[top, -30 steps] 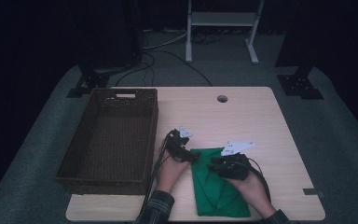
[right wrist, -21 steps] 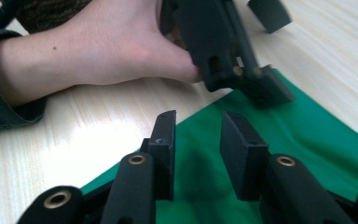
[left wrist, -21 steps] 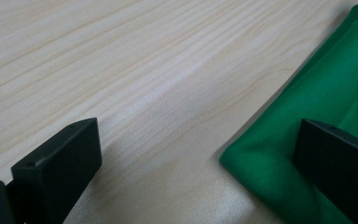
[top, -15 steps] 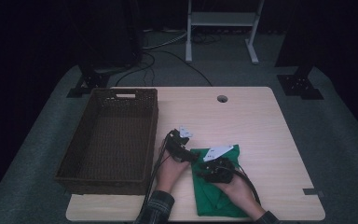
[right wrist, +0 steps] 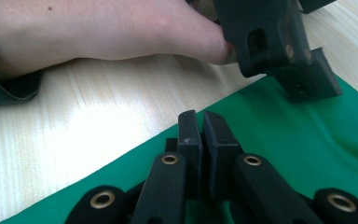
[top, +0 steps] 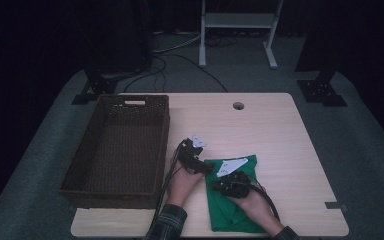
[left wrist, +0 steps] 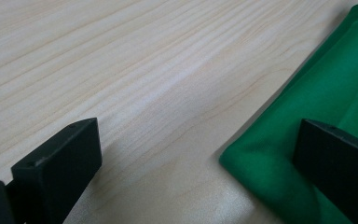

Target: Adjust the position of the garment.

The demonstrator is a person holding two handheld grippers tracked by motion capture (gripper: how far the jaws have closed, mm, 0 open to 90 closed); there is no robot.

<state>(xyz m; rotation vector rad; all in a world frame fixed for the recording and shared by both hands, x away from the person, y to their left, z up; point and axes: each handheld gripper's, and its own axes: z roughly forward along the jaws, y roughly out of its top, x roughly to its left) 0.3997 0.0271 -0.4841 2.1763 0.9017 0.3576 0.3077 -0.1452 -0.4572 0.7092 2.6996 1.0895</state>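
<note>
L gripper [left wrist: 191,177] jaws wide; R gripper [right wrist: 201,126] jaws just closed.

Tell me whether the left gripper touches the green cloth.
Touching: in the left gripper view, one jaw of the open left gripper rests on the green cloth edge.

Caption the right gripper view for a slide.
Right gripper, jaws shut, over the green cloth; left gripper at the cloth's edge.

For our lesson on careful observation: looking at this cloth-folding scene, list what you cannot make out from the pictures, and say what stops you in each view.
- High view: the green cloth is partly covered by the right hand-held gripper and hand; its folds are unclear.
- Right gripper view: jaws shut over the cloth; whether fabric is pinched is hidden.
- Left gripper view: the cloth runs off the right edge, behind one jaw of the left hand-held gripper.
- High view: the basket floor is too dim to check.
</note>
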